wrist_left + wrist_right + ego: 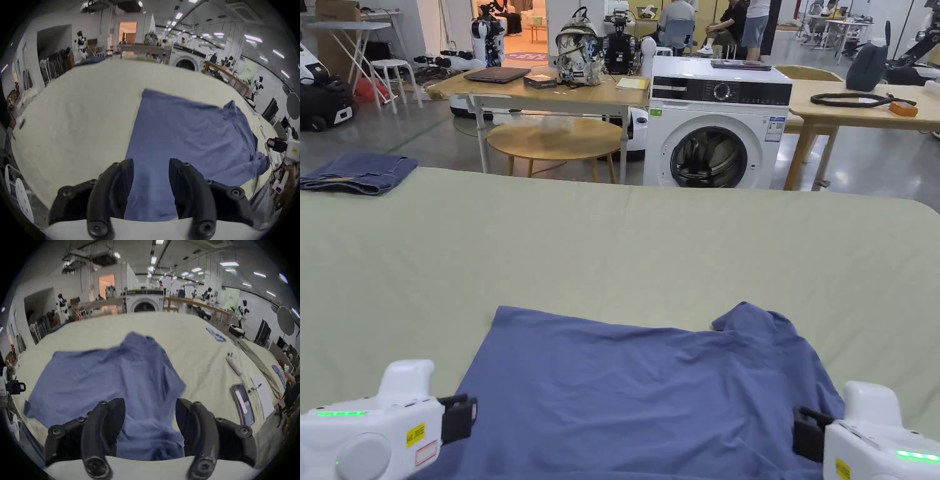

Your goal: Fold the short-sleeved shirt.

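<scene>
A blue short-sleeved shirt (650, 387) lies spread on the pale green covered table (612, 250), near its front edge, with one sleeve bunched up at the far right (750, 319). My left gripper (456, 417) hovers at the shirt's near left edge; in the left gripper view its jaws (151, 164) stand apart with the shirt (186, 129) showing between them. My right gripper (807, 432) is at the near right edge; in the right gripper view it (150, 402) is open over the shirt (105, 374). Neither pair of jaws presses on cloth.
Folded jeans (359, 173) rest on the table's far left corner. Beyond the table stand a washing machine (715, 125), a round wooden table (556, 139) and desks with people. Flat items (242, 404) lie on the cover to the right.
</scene>
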